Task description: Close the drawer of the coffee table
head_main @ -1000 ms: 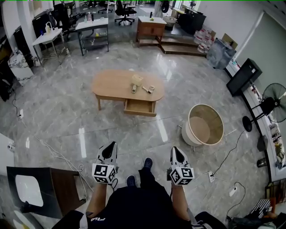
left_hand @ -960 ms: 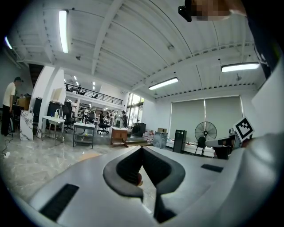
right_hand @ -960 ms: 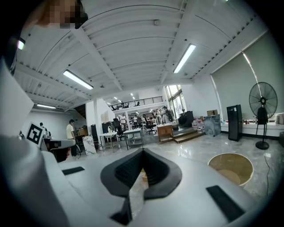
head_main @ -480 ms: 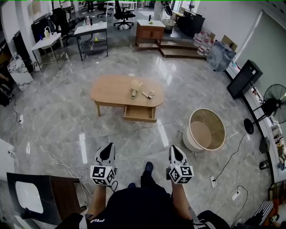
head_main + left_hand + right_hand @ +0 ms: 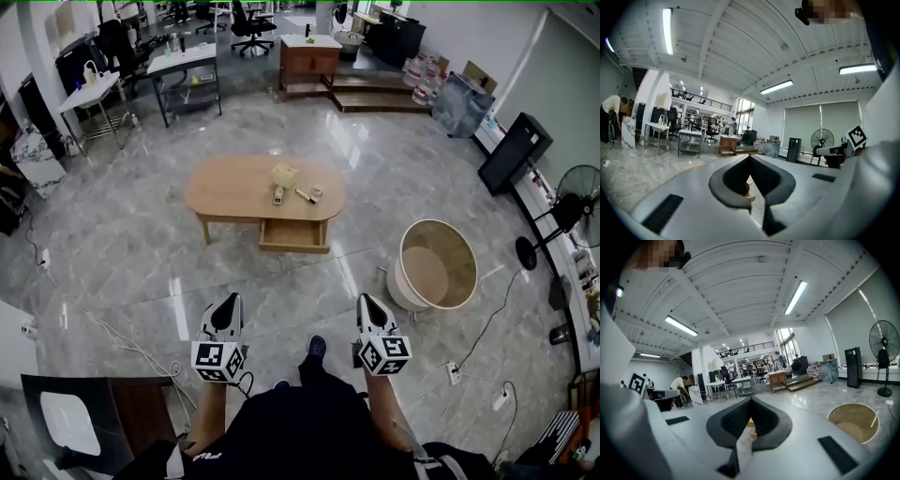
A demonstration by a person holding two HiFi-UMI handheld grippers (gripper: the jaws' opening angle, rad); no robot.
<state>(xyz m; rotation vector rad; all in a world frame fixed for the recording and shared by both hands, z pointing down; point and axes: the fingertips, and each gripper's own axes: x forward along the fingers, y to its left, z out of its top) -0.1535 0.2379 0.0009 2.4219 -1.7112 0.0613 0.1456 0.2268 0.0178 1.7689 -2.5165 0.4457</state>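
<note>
Both jaw pairs pressed together, nothing held: left gripper (image 5: 228,309), right gripper (image 5: 368,309). Drawer (image 5: 294,234) seen pulled out of coffee table (image 5: 230,187) front, well ahead. Wood, rigid, judged light-sliding; flat front panel best pushed squarely at middle.

**No writing that can be read**

No word, number or brand can be read in any view. The cube (image 5: 218,361) on the left gripper (image 5: 229,303) and the cube (image 5: 382,354) on the right gripper (image 5: 367,300) carry black-and-white square code patterns, with no letters or digits. A few white letters (image 5: 200,458) stand on the person's dark shirt (image 5: 281,431) at the bottom of the head view, too small to make out.
</note>
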